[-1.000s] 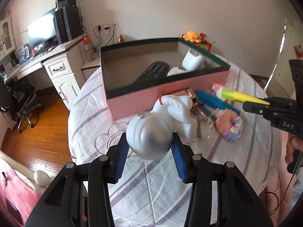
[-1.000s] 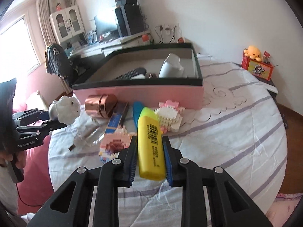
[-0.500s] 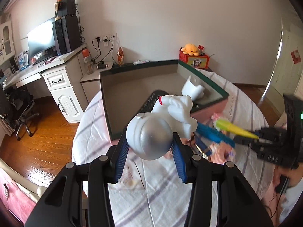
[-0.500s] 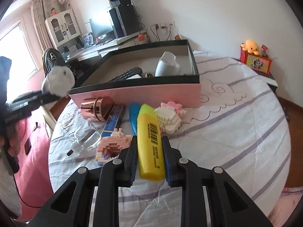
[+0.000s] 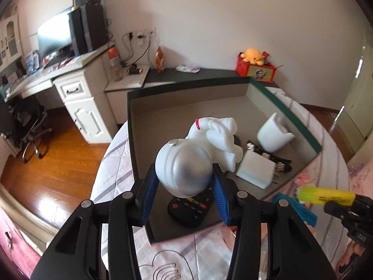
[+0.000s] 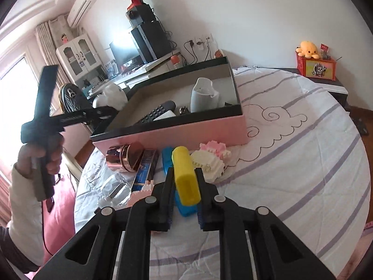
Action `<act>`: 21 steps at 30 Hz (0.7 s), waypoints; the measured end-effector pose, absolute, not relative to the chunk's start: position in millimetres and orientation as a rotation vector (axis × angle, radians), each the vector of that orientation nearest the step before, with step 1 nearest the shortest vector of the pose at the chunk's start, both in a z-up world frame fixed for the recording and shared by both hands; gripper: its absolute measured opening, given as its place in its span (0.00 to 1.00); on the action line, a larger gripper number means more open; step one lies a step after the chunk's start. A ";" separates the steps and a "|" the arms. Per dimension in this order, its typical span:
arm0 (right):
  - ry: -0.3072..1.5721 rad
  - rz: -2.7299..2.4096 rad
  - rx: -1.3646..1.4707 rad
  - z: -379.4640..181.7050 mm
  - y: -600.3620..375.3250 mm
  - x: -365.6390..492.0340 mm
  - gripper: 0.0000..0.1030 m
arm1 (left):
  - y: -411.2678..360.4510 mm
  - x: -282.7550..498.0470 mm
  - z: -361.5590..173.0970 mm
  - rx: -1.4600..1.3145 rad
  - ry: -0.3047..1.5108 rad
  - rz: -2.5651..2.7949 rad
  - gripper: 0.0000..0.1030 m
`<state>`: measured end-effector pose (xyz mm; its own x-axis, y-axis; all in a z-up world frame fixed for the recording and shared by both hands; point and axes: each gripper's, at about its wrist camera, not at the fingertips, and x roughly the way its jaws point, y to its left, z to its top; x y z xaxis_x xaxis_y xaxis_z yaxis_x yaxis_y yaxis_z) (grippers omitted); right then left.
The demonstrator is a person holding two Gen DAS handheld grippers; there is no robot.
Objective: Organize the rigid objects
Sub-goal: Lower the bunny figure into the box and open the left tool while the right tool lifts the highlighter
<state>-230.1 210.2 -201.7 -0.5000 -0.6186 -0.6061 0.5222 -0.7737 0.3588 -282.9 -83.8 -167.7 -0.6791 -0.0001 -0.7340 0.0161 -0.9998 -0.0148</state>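
So the left gripper [image 5: 184,197] has its blue pads [image 5: 147,200] clamped on the round silver helmet of a white astronaut figurine [image 5: 198,154], held up over the open pink box [image 6: 177,137]. It looks like hard hollow plastic or ceramic, probably light, but a smooth dome is a slippery thing to pinch, and I'd guess the blockier body would be a safer hold. Over on the right gripper [image 6: 185,186] the jaws are closing on a yellow highlighter [image 6: 186,177], gripped across its barrel and held above the table: stiff, light, easy. Inside the box there's already a black remote [image 5: 192,210], a white charger [image 5: 255,171] and a white cup-ish thing [image 5: 274,137] lying tipped. Outside it, a rose-gold jar [image 6: 124,157], a blue case [image 6: 169,163] and brick-built toys [image 6: 211,158] sit on a round table with a soft striped cloth [image 6: 291,163]. It's a bedroom-office, with a desk and monitor [image 5: 54,35] behind.
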 end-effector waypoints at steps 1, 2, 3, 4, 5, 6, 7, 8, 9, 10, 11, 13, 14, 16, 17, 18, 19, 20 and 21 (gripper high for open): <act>-0.175 -2.252 0.984 -202.3 209.3 -231.9 0.15 | -83.1 -284.2 -171.2 1.263 0.034 -2.858 0.45; -0.179 -2.250 0.984 -203.2 208.7 -233.1 0.15 | -83.0 -285.3 -174.7 1.272 0.040 -2.844 0.45; -0.175 -2.248 0.985 -203.9 207.6 -233.7 0.15 | -82.8 -284.9 -176.6 1.271 0.037 -2.836 0.45; -0.170 -2.251 0.983 -204.5 206.2 -233.9 0.15 | -82.2 -284.1 -178.1 1.262 0.027 -2.834 0.46; -0.171 -2.249 0.983 -205.2 205.4 -234.2 0.15 | -82.5 -282.3 -178.7 1.256 0.025 -2.834 0.50; -0.172 -2.245 0.988 -206.1 204.3 -235.0 0.15 | -83.0 -280.4 -178.5 1.253 0.025 -2.835 0.53; -0.175 -2.245 0.987 -207.2 203.8 -235.8 0.15 | -83.4 -278.5 -177.8 1.247 0.027 -2.839 0.59; -0.177 -2.247 0.985 -207.6 203.4 -236.3 0.16 | -84.2 -275.3 -176.5 1.238 0.040 -2.856 0.62; -0.177 -2.245 0.986 -208.2 202.2 -237.1 0.16 | -84.6 -272.8 -175.5 1.228 0.047 -2.862 0.62; -0.177 -2.245 0.987 -208.9 201.4 -238.2 0.16 | -85.0 -270.6 -174.6 1.223 0.047 -2.866 0.64; -0.178 -2.243 0.988 -209.2 200.6 -239.0 0.16 | -84.3 -267.6 -174.2 1.216 0.038 -2.865 0.66; -0.154 -2.244 0.993 -210.0 196.4 -239.8 0.16 | -84.9 -262.5 -174.4 1.203 0.030 -2.858 0.66; -0.148 -2.251 0.988 -209.4 195.4 -240.0 0.16 | -86.1 -260.0 -174.8 1.204 0.036 -2.859 0.66; -0.151 -2.256 0.977 -207.3 192.9 -242.3 0.16 | -88.5 -256.7 -175.2 1.212 0.047 -2.853 0.66; -0.153 -2.252 0.974 -206.5 191.6 -243.5 0.15 | -88.9 -253.7 -174.7 1.211 0.038 -2.852 0.67; -0.149 -2.243 0.979 -206.1 189.5 -245.2 0.15 | -89.3 -250.7 -173.9 1.208 0.026 -2.859 0.67; -0.140 -2.248 0.964 -204.4 188.1 -245.1 0.14 | -89.9 -247.8 -172.8 1.200 0.018 -2.861 0.67; -0.134 -2.252 0.955 -203.2 186.8 -245.2 0.14 | -90.8 -244.8 -171.4 1.194 0.007 -2.864 0.67; -0.133 -2.244 0.959 -201.7 185.4 -246.0 0.14 | -92.2 -242.9 -169.6 1.189 0.004 -2.869 0.67</act>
<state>-246.0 185.4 -201.7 -0.4941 -0.6275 -0.6017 0.5523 -0.7611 0.3402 -242.9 -92.2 -169.6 -0.7062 -0.0325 -0.7073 0.0345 -0.9993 0.0115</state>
